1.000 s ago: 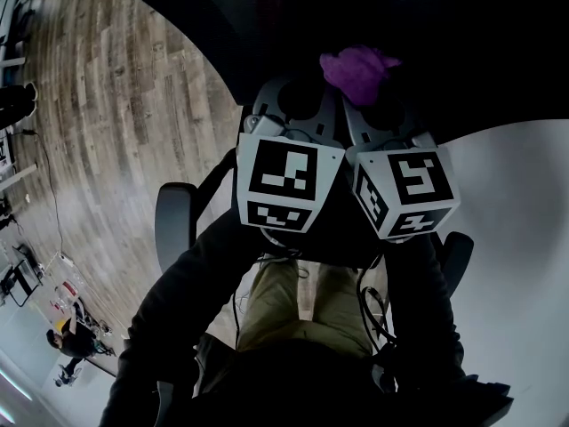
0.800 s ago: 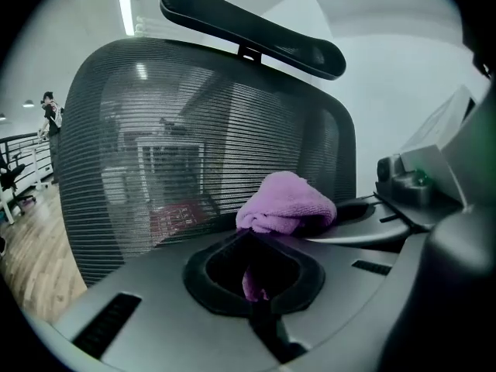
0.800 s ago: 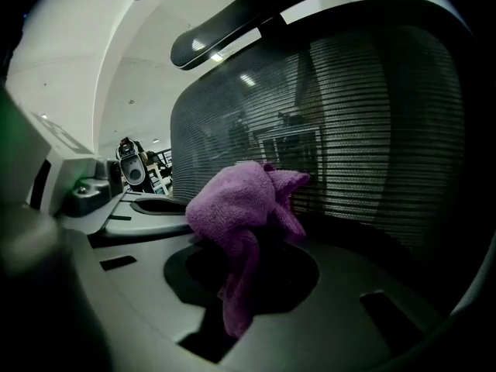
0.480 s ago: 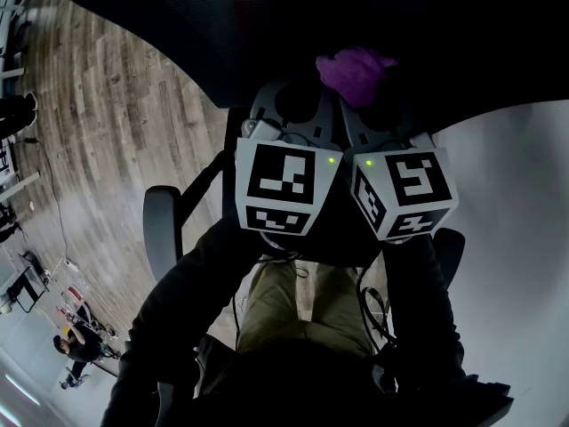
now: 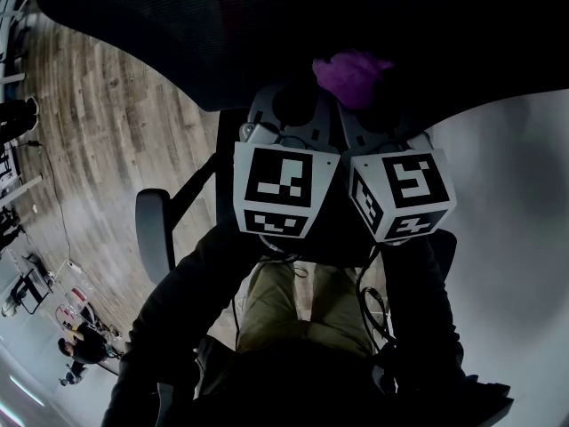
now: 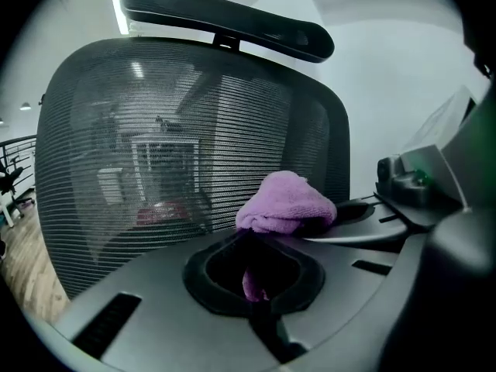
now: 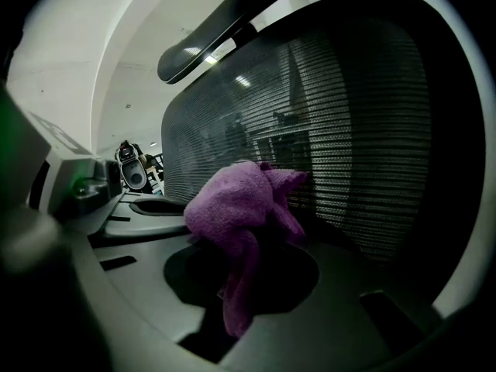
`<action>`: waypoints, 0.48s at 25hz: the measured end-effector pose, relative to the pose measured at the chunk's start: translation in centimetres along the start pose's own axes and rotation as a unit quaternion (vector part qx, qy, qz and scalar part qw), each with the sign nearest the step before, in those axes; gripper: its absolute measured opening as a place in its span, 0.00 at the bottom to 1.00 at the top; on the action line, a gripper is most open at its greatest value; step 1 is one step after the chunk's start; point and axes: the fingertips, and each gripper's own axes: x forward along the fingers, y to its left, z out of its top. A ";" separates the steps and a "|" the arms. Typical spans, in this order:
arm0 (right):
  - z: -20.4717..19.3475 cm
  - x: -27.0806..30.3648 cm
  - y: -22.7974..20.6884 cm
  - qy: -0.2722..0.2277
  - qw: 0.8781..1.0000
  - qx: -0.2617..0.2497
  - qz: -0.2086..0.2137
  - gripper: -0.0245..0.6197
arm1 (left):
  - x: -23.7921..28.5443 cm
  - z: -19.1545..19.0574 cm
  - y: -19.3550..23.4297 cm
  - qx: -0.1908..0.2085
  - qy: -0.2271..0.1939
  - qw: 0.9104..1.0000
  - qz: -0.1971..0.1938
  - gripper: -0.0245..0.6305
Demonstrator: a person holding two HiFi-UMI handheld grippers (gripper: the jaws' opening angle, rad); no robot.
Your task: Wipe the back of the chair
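Purple cloth (image 7: pixel 236 208): bunched and clamped at the tip of the right gripper (image 7: pixel 256 242), with a tail hanging into the opening behind the fingers.
Right fingers: closed on the cloth.
Left gripper (image 6: pixel 252 235): placed just at 9 o'clock of the right one, fingers together. A purple scrap is seen in their opening, but whether it is gripped cannot be told.
Chair back (image 6: pixel 178 146): black mesh, upright, at 12 o'clock of both grippers, with the headrest (image 6: pixel 232 18) above it.
Cloth to mesh: very near, low on the back; contact cannot be confirmed.
Step judged: a wiping stroke across the lower mesh.
Pressure: the bunch should be pressed lightly, since the mesh is likely to give.
Contact: the cloth, not the fingers, should be laid against the weave so that nothing is snagged.
Path: long overlapping passes from 9 to 3 o'clock are advised, row by row up toward the headrest.
Risk: the chair may be swivelled or rolled by a hard push.
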 end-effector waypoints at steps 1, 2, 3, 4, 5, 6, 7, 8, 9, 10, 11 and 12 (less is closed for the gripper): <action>-0.2 -0.1 -0.1 -0.001 1.000 0.001 0.000 0.13 | 0.1 -0.1 -0.2 0.001 0.000 1.000 0.000 0.04; -0.3 -0.2 -0.3 -0.001 1.000 0.001 0.000 0.13 | 0.1 -0.2 -0.4 0.002 0.001 1.000 0.000 0.05; -0.4 -0.4 -0.4 -0.002 1.000 0.002 0.000 0.13 | 0.1 -0.2 -0.7 0.002 0.001 1.000 0.000 0.04; -0.3 -0.7 -0.5 -0.002 1.000 0.002 0.000 0.13 | 0.1 -0.1 -1.0 0.003 0.001 1.000 0.000 0.05; -0.3 -1.0 -0.7 -0.002 1.000 0.002 -0.001 0.13 | 0.1 0.0 -1.2 0.003 0.001 1.000 0.001 0.05; -0.3 -1.2 -0.8 -0.002 1.000 0.003 -0.002 0.13 | 0.1 0.1 -1.5 0.003 0.001 1.000 0.001 0.05; -0.4 -1.4 -1.0 -0.002 1.000 0.004 -0.002 0.13 | 0.2 0.0 -1.7 0.004 0.001 1.000 0.001 0.05; -0.6 -1.5 -1.2 -0.002 1.000 0.004 -0.002 0.13 | 0.3 -0.1 -1.9 0.004 0.002 1.000 0.000 0.05; -0.7 -1.6 -1.5 -0.002 1.000 0.005 -0.003 0.13 | 0.5 -0.1 -2.2 0.005 0.002 1.000 -0.001 0.04; -0.8 -1.7 -1.7 -0.002 1.000 0.005 -0.003 0.13 | 0.6 -0.1 -2.5 0.005 0.003 1.000 -0.002 0.05; -0.8 -1.9 -2.0 -0.002 1.000 0.006 -0.004 0.13 | 0.7 -0.1 -2.8 0.005 0.003 1.000 -0.003 0.05; -0.8 -2.2 -2.2 -0.002 1.000 0.007 -0.005 0.13 | 0.8 0.0 -3.1 0.005 0.003 1.000 -0.005 0.05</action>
